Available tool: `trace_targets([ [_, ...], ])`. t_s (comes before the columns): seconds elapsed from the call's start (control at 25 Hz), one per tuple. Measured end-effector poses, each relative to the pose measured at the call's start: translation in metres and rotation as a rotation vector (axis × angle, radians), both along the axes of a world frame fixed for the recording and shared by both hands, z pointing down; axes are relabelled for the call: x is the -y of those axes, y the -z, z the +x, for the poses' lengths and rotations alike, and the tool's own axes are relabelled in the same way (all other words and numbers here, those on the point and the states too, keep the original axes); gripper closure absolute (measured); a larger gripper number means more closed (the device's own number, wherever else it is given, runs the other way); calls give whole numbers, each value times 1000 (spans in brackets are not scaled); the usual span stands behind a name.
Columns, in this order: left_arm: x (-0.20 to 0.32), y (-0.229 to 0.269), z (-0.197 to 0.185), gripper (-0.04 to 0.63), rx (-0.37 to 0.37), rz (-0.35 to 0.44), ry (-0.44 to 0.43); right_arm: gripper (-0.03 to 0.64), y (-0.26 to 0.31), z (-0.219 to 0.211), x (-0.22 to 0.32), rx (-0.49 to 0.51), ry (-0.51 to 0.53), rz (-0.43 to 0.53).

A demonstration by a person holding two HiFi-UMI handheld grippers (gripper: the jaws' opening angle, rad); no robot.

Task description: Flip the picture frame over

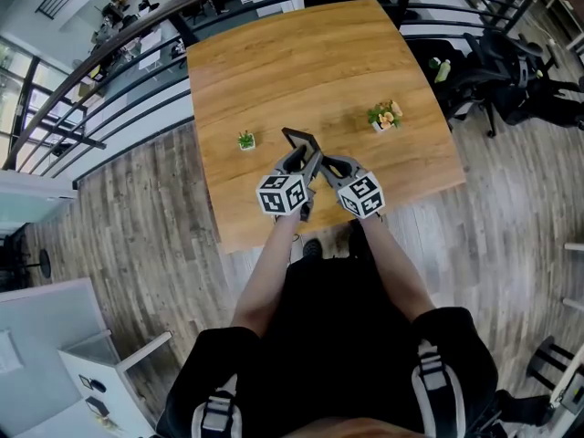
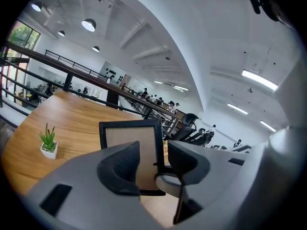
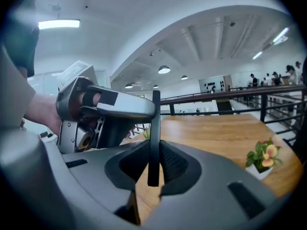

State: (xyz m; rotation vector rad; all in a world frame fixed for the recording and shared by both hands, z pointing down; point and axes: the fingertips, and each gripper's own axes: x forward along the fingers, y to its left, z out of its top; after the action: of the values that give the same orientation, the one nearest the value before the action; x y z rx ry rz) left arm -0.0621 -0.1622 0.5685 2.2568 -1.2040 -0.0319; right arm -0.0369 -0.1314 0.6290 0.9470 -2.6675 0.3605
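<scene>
The picture frame (image 1: 299, 139) is black-edged and stands upright above the wooden table (image 1: 310, 62), near its front edge. In the left gripper view the frame's (image 2: 128, 137) tan panel faces the camera, just beyond the jaws. My left gripper (image 1: 305, 161) is open; its pads stand apart and do not press the frame. My right gripper (image 1: 327, 164) is shut on the frame's lower part. In the right gripper view the frame (image 3: 154, 123) is edge-on, pinched between the two pads, and the left gripper (image 3: 108, 110) sits close on its left side.
A small green potted plant (image 1: 245, 140) stands left of the frame, and a flowering one (image 1: 385, 115) to its right. A dark railing (image 1: 137, 26) runs beyond the table's far side. Black office chairs (image 1: 502, 71) crowd the right.
</scene>
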Motion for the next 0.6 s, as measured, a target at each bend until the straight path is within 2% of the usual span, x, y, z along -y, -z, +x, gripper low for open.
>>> trace_targets([
  [0.24,6,2,2,409,-89,-46,29,548,12,2,3,-94,-31,109],
  [0.4,12,0,1,405,-183,-103,52,546,19,3,5,-206,-33,189],
  [0.6,18,-3,-1,405,-226,-148,75,546,18,9,9,-396,-42,324],
])
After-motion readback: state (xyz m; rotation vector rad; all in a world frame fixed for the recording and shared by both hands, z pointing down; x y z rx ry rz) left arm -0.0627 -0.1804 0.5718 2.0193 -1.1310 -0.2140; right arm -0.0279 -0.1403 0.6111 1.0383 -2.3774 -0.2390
